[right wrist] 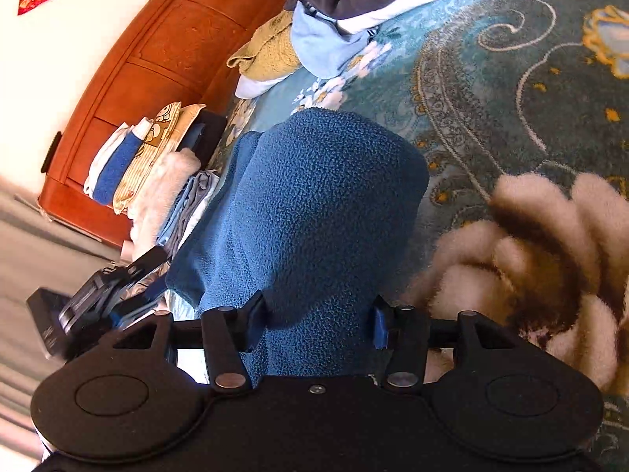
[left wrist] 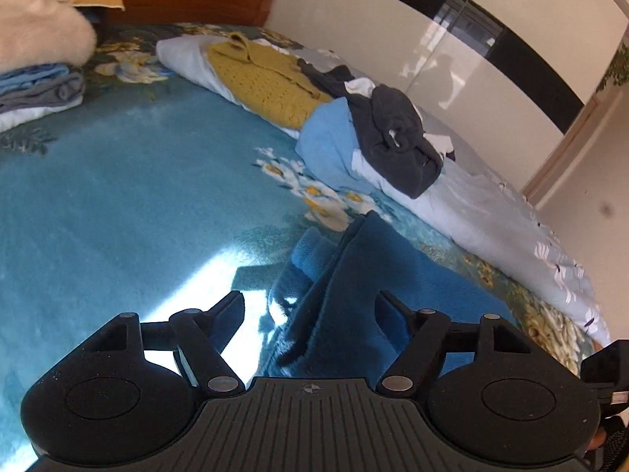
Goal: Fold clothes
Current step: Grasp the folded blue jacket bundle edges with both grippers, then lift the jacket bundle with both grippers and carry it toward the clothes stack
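Note:
A dark blue fleece garment (left wrist: 346, 275) lies bunched on the teal flowered bedspread (left wrist: 118, 196). My left gripper (left wrist: 309, 303) is open just above it. The fleece runs up between the fingers, but the left finger (left wrist: 232, 306) stands apart from the cloth over sunlit bedspread. In the right wrist view the same fleece (right wrist: 322, 204) bulges up ahead of my right gripper (right wrist: 318, 310) and fills the gap between its fingers. That gripper is shut on a thick fold of the fleece. The left gripper's body (right wrist: 90, 303) shows at the lower left there.
Unfolded clothes lie along the far side: a yellow knit (left wrist: 267, 78), a light blue piece (left wrist: 330, 141) and a dark garment (left wrist: 397, 133) on a pale quilt (left wrist: 491, 216). Folded stacks (right wrist: 137, 157) sit by the wooden headboard (right wrist: 165, 59). A white wardrobe (left wrist: 432, 39) stands behind.

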